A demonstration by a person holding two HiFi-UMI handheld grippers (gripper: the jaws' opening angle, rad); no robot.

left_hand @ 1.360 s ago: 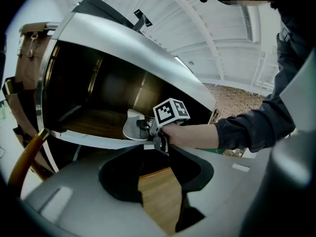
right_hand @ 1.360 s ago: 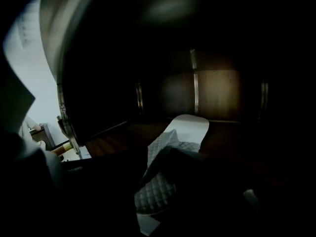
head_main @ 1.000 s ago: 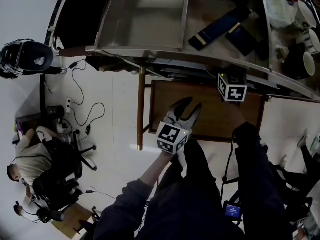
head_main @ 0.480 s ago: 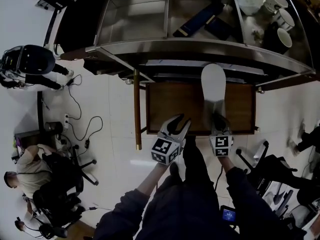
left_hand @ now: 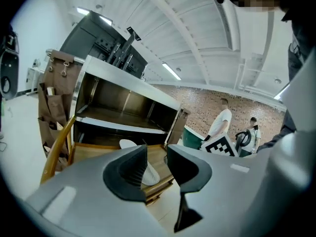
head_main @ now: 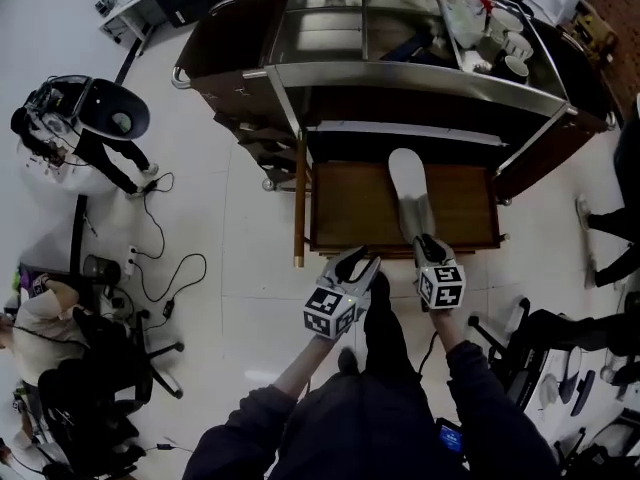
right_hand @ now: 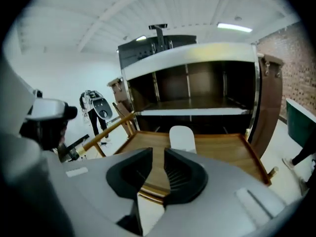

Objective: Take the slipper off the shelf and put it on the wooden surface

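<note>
The right gripper (head_main: 426, 242), at lower centre-right of the head view, has its jaws opening. The right gripper view shows a clear gap between the two dark pads, with only the near edge of the wooden surface (head_main: 350, 208) showing through it, so the pads press on nothing. The white slipper (head_main: 407, 178) lies flat on that wooden surface, right of its middle. It lies lengthwise, one rounded end towards the shelf (head_main: 400, 73) at the top of the frame and the other just at the right gripper's tips; whether they touch cannot be told.

The left gripper (head_main: 358, 260) hangs just left of the right one, over the white floor (head_main: 240, 268) at the near edge of the wooden surface. Its jaws stand well apart and empty; in the left gripper view the slipper shows only far beyond the gap.

The shelf is a metal-framed unit directly above the wooden surface in the picture, with white mugs (head_main: 515, 68) at its upper right end.
</note>
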